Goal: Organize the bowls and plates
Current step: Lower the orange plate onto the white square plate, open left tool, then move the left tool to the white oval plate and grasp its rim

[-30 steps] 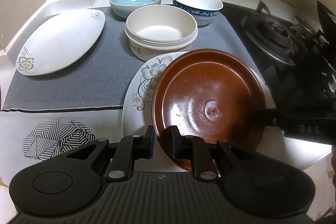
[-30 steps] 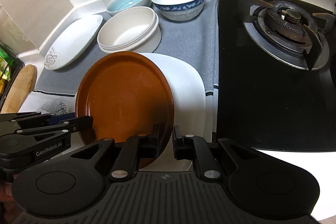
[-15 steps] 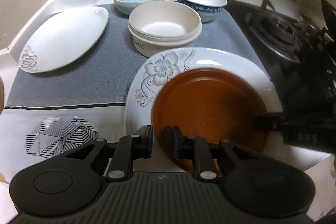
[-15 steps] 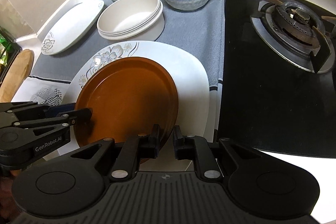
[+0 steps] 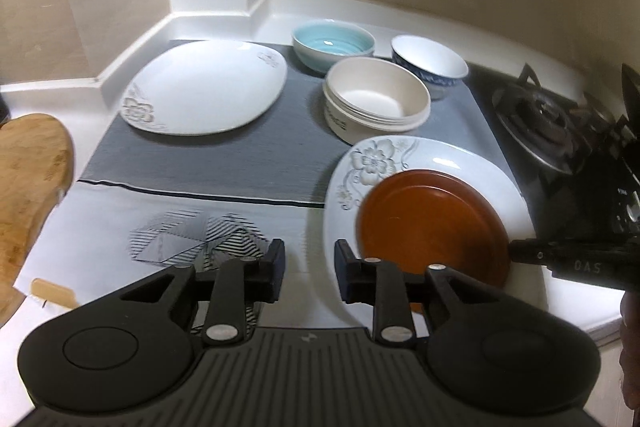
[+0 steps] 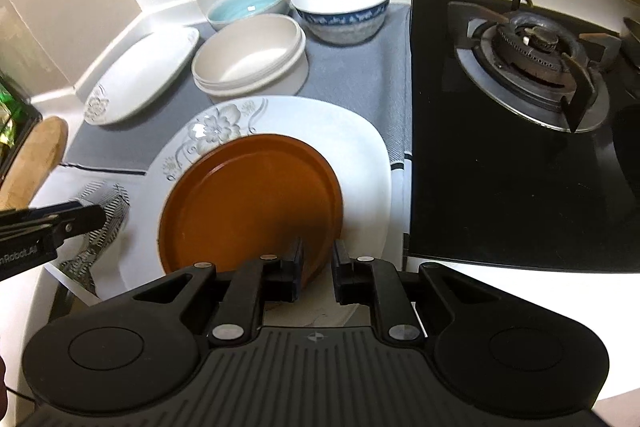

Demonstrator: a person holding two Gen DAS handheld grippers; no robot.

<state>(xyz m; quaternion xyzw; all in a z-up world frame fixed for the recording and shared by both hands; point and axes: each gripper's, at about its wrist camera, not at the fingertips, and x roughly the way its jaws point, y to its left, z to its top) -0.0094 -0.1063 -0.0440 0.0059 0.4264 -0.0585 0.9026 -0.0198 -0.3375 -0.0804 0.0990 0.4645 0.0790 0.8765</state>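
Brown plate point(image 6: 250, 203) on the floral plate point(image 6: 360, 155): we judge it rigid, glazed-slick, chippable; pinch the near rim. Left gripper point(image 5: 307, 265) apart, empty. Right gripper point(image 6: 316, 269) narrowly apart at the rim; can't tell if it grips.
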